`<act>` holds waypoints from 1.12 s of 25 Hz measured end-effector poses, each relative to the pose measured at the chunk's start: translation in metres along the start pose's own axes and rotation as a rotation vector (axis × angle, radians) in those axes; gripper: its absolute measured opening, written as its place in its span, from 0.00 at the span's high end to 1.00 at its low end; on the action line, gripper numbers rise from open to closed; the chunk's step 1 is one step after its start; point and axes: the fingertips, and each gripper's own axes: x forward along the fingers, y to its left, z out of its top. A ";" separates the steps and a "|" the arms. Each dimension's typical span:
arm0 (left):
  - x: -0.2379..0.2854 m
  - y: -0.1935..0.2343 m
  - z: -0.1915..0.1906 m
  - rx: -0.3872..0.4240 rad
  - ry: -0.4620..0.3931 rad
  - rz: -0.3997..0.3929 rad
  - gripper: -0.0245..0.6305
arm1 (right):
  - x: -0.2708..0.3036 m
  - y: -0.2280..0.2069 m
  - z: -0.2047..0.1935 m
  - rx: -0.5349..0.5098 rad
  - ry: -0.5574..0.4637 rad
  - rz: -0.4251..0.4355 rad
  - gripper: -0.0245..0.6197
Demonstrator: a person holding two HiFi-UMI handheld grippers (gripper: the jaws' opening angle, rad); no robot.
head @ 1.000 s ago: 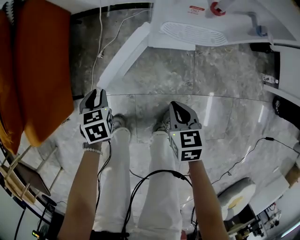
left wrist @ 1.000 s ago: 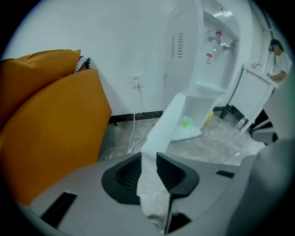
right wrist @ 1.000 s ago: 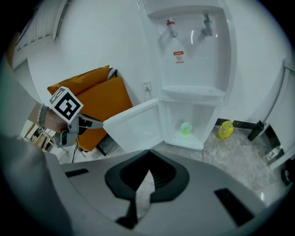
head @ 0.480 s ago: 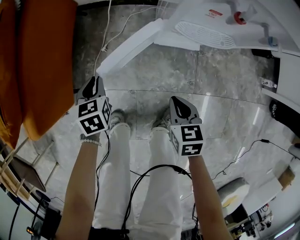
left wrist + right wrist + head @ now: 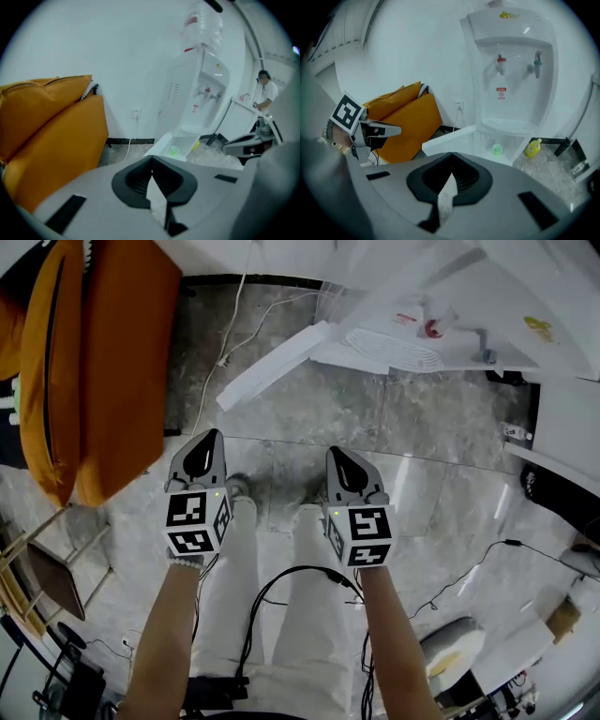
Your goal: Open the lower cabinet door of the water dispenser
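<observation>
The left gripper [image 5: 152, 161] is pointing toward the water dispenser [image 5: 201, 89], its jaws meeting with nothing between them. The lower cabinet door [image 5: 159, 144] is standing open, exposing a green cup [image 5: 174, 150] inside. An orange cushion [image 5: 51, 140] is occupying the left side.

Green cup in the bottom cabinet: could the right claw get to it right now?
Probably yes: the cabinet door stands wide open and nothing sits before the green cup. But the right claw is shut and well short of it.
</observation>
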 end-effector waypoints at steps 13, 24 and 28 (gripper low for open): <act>-0.117 -0.053 0.122 0.196 -0.091 -0.136 0.94 | -0.111 0.045 0.125 -0.036 -0.173 0.037 0.96; -0.211 -0.083 0.187 0.255 -0.189 -0.247 0.94 | -0.202 0.064 0.183 -0.055 -0.280 -0.004 0.96; -0.242 -0.088 0.208 0.284 -0.218 -0.241 0.94 | -0.231 0.075 0.196 -0.057 -0.312 -0.011 0.96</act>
